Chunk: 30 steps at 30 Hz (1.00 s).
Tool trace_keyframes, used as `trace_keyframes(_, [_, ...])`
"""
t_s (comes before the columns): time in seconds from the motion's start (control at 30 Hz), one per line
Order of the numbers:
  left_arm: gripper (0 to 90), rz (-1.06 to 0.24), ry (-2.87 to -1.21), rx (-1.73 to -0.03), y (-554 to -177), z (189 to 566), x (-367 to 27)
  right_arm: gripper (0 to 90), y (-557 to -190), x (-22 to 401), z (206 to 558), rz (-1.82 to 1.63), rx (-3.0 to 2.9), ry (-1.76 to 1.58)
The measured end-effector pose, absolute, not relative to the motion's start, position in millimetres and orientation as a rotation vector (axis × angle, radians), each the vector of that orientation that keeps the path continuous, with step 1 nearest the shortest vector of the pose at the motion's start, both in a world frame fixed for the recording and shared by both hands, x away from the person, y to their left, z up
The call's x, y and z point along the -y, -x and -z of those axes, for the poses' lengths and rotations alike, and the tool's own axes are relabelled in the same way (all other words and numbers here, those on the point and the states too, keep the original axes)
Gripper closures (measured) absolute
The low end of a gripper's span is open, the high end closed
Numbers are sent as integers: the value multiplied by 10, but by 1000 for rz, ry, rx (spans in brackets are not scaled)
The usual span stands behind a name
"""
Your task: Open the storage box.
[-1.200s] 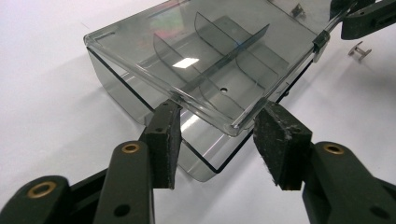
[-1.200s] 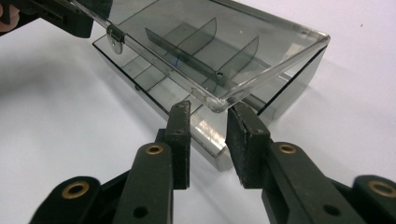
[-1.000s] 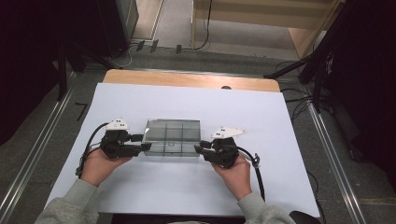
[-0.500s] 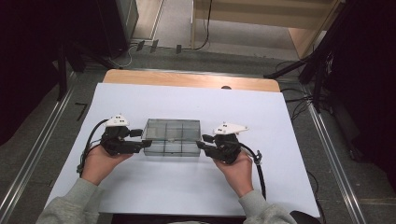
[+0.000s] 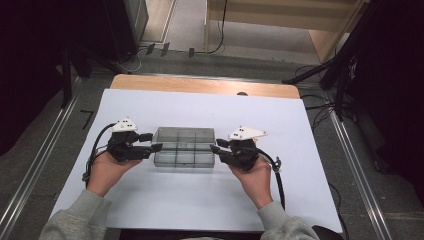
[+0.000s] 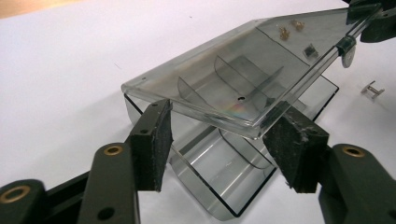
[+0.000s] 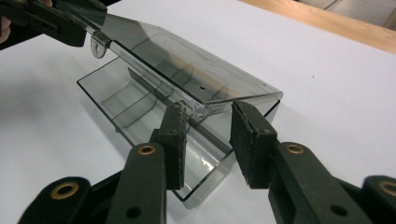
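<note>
A smoky clear compartment box (image 5: 185, 147) lies mid-table with its hinged lid (image 6: 233, 65) tilted up over the base (image 6: 224, 186). My left gripper (image 5: 156, 141) is at the box's left end. In the left gripper view its pads (image 6: 156, 140) straddle the lid's near corner without clamping it; the jaws have just been closing. My right gripper (image 5: 216, 148) is at the right end. There the lid's (image 7: 177, 60) corner sits between the pads (image 7: 247, 140), a gap remains, and those jaws have also just been closing. A few small brass parts (image 6: 285, 32) show at the lid's far end.
A white sheet (image 5: 200, 200) covers the table, and a wooden strip (image 5: 200, 85) runs along its far edge. A small metal clip (image 6: 371, 88) lies on the sheet beside the box. Cables (image 5: 220, 30) trail on the floor beyond the table.
</note>
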<state>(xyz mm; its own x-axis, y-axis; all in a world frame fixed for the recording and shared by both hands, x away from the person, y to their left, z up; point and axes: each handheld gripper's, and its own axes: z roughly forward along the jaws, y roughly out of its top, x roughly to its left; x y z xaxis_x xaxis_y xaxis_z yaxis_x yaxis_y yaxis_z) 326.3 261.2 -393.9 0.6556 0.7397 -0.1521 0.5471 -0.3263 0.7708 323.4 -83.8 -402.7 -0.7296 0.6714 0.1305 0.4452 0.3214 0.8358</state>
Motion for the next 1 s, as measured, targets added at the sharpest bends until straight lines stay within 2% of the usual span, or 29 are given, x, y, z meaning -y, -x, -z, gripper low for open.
trace_keyframes(0.57, [509, -371, -1995, -1008, -3437, 3844, -2541, 713, -3408, 786, 3893, -1355, -2300, -986])
trace_keyframes(0.73, [561, -428, -2018, -993, -3512, 3835, -2511, 721, -3477, 759, 3873, -1350, -2282, -995])
trace_keyframes(1.0, [592, -426, -1984, -1015, -3594, 3827, -2528, 722, -3601, 737, 3859, -1362, -2261, -1031])
